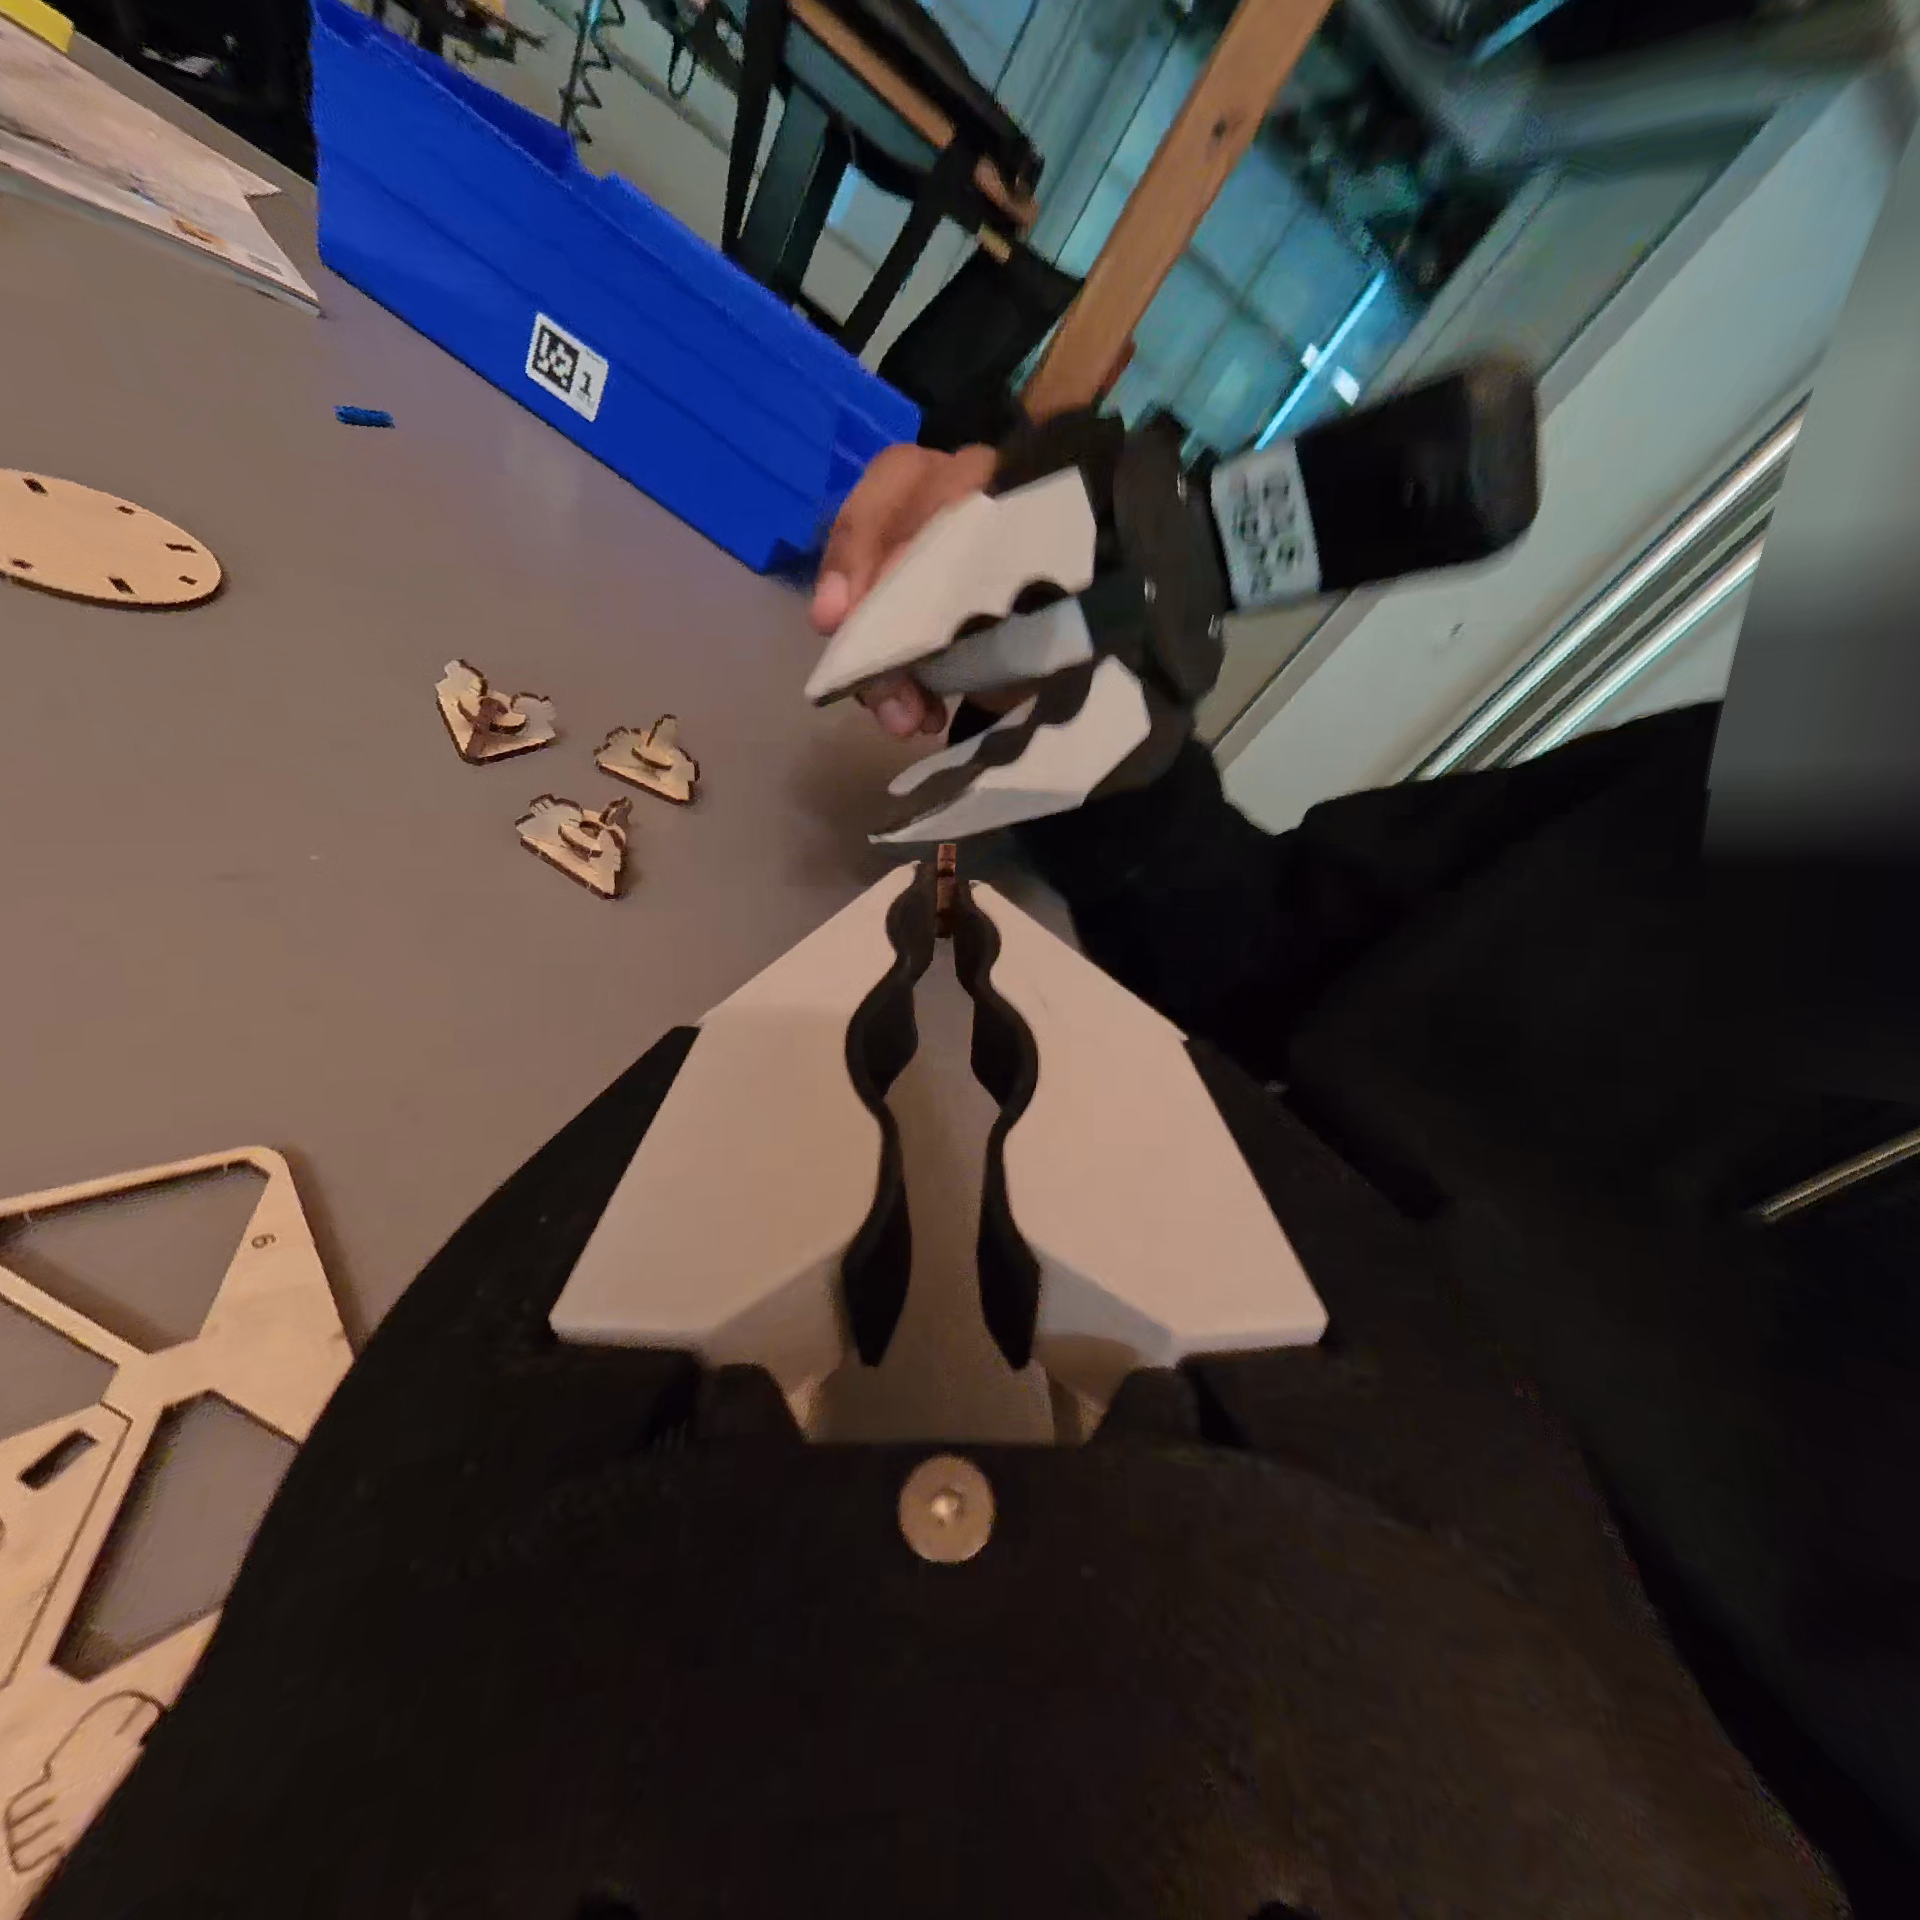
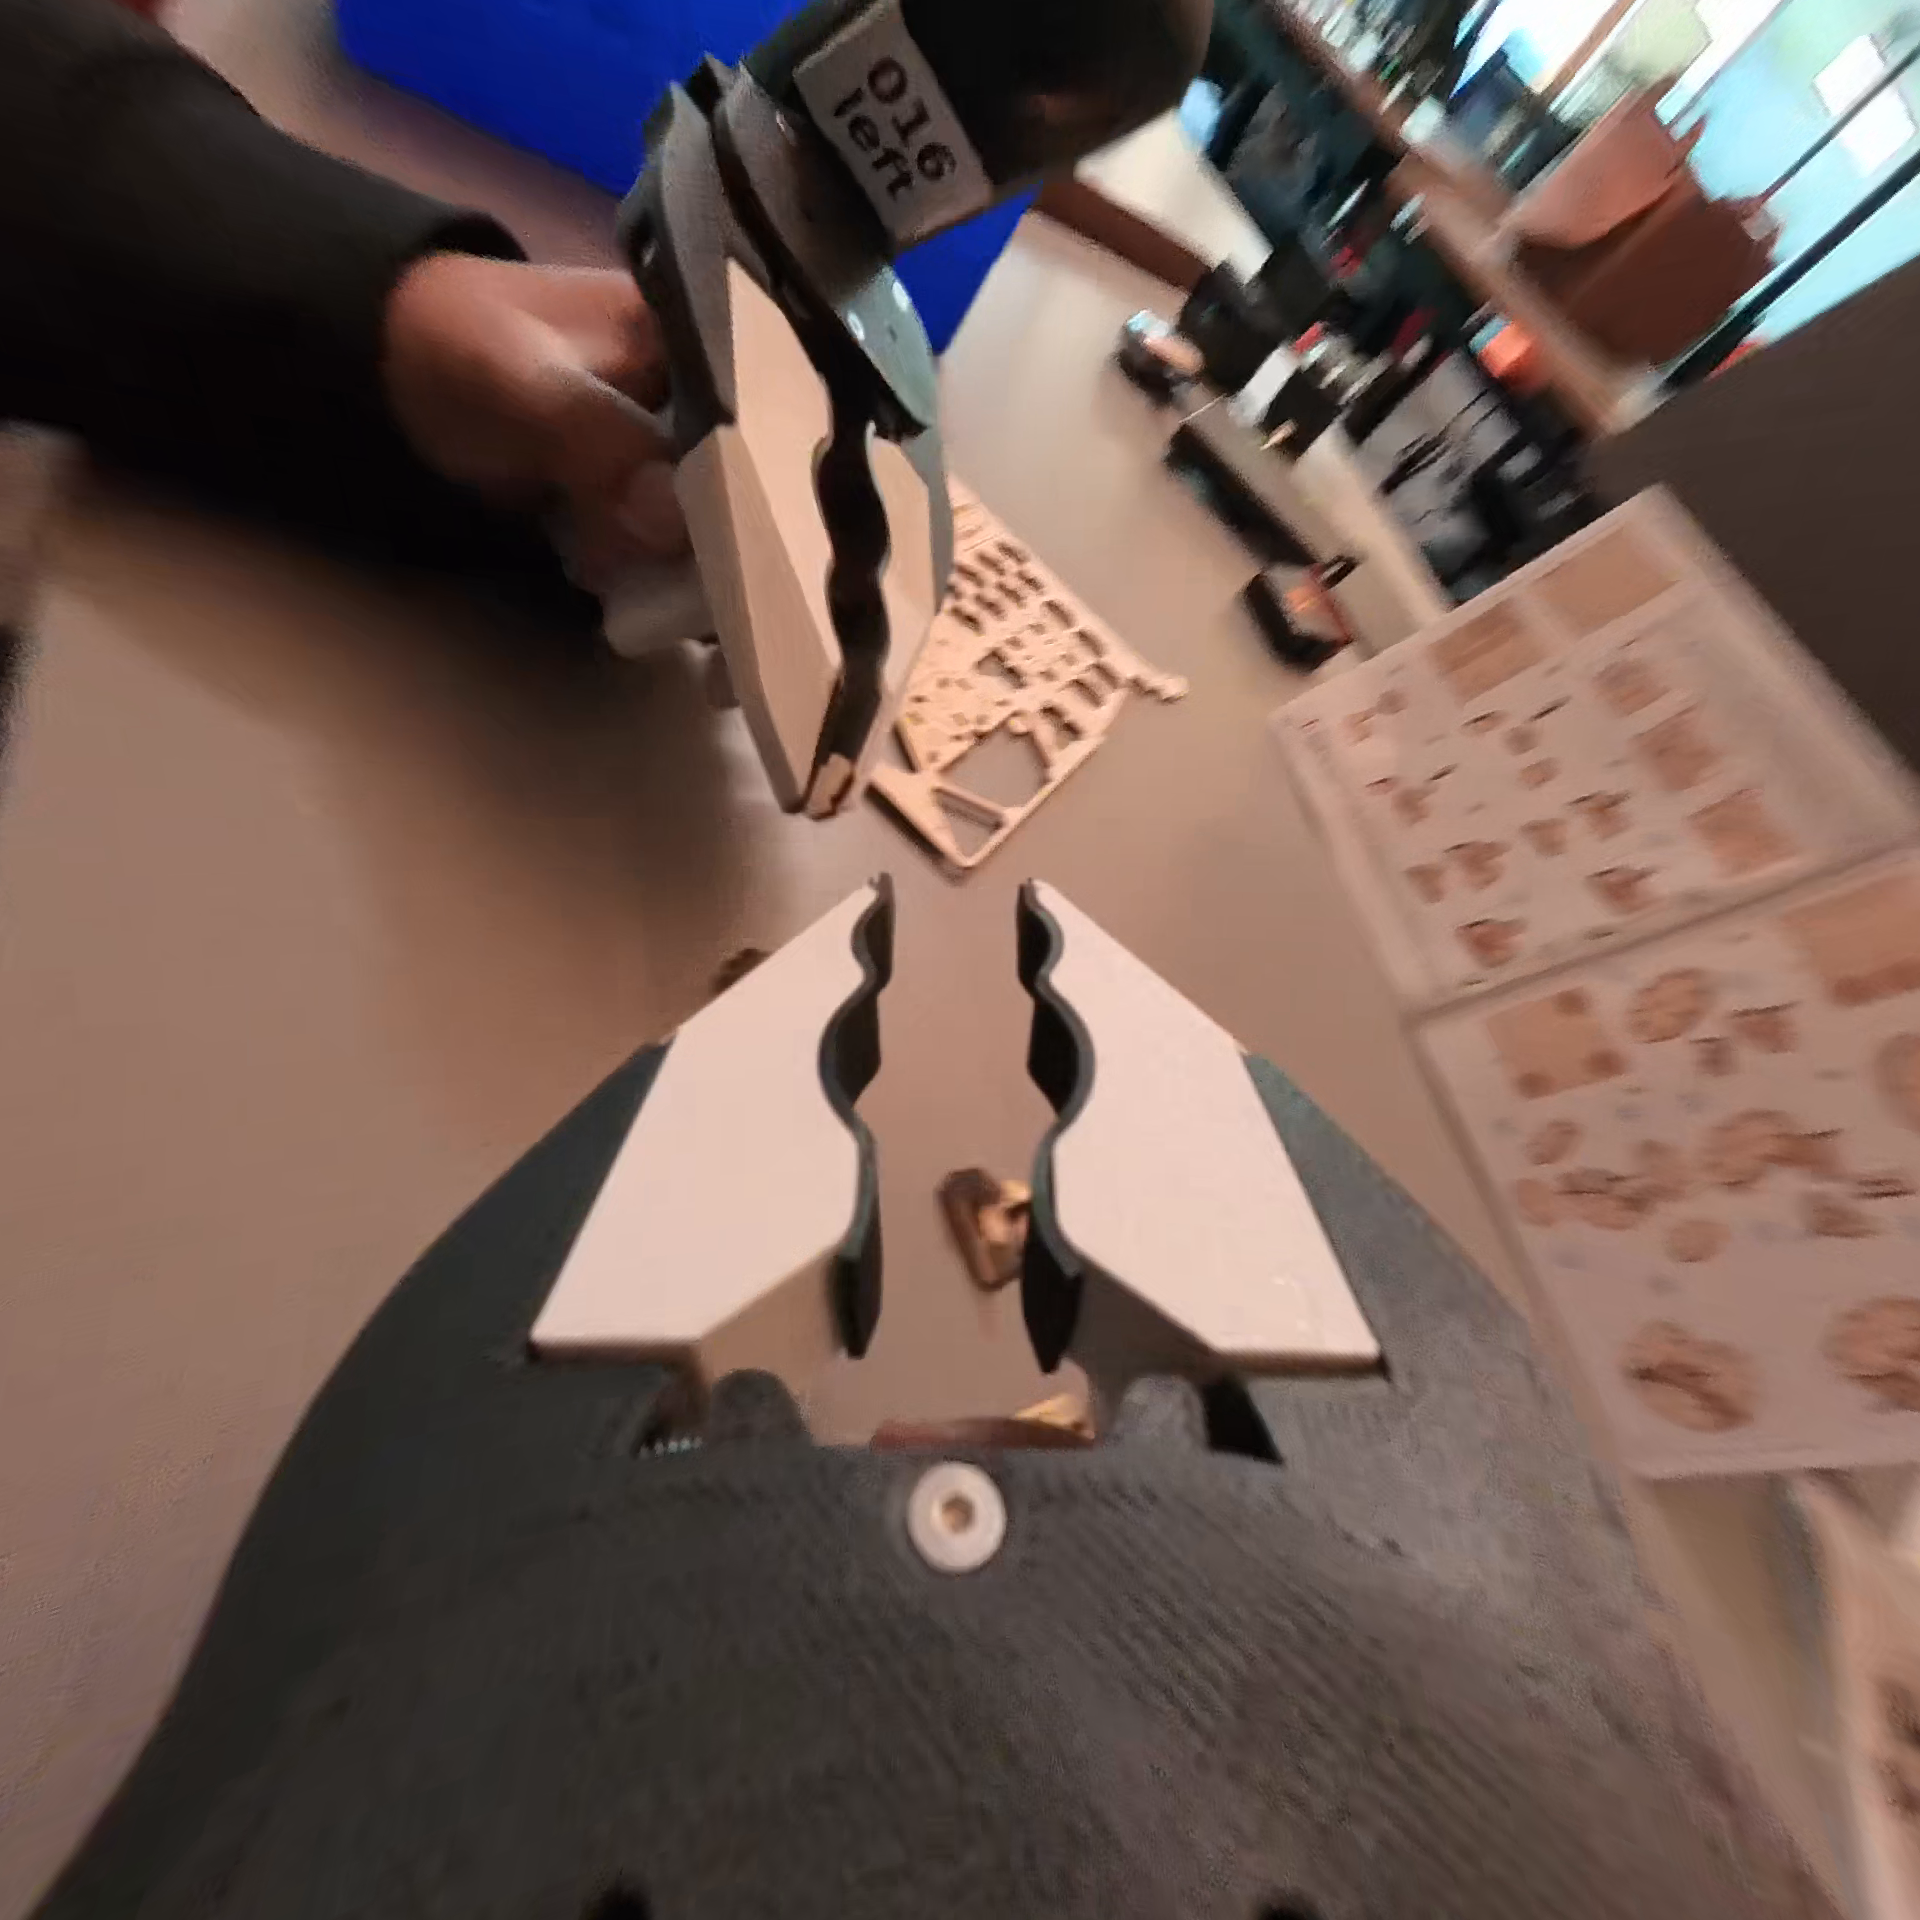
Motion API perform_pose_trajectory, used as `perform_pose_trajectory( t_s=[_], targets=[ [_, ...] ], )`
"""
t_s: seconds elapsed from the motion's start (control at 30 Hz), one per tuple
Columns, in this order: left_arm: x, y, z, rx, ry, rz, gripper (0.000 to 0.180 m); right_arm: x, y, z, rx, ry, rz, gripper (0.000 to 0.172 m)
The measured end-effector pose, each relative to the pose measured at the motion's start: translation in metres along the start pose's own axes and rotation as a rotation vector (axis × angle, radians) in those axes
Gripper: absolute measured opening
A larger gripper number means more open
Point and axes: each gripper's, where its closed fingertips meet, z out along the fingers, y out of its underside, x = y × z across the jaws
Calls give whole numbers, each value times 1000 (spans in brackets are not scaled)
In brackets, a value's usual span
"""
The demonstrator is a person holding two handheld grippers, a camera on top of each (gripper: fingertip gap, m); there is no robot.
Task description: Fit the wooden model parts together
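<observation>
My left gripper is shut on a small thin wooden piece that stands on edge between its fingertips, above the grey table. In the right wrist view the left gripper hangs tips down with the wooden piece pinched at its tips. My right gripper is open with nothing between its pads. In the left wrist view the right gripper hovers just above the held piece, a hand behind it. A small wooden assembly lies on the table below the right gripper's fingers.
Three small wooden assemblies lie left of the grippers. A wooden disc and a cut-out wooden sheet lie farther left. A blue bin stands at the back. Printed sheets and another wooden sheet lie beyond. The tips of both grippers are at nearly the same place.
</observation>
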Motion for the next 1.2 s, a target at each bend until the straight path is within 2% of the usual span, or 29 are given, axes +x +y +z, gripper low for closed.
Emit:
perform_pose_trajectory(
  t_s=[0.13, 0.23, 0.37, 0.8, 1.2],
  targets=[
    [-6, -9, -10, 83, 42, -135, 0, 0, -16, -1, 128, 193, -305, 23],
    [-10, -6, -11, 74, 33, -161, 0, -11, -24, 3, 157, 234, -419, 21],
    [-8, -2, -7, 48, 50, -170, 1, -18, -25, 11, 161, 211, -386, 30],
    [-5, 3, -4, 14, 67, -170, 1, -21, -22, 12, 160, 187, -363, 17],
    [-4, 8, 1, -25, 57, -133, 1, -28, -13, 14, 137, 121, -331, 16]
  ],
)
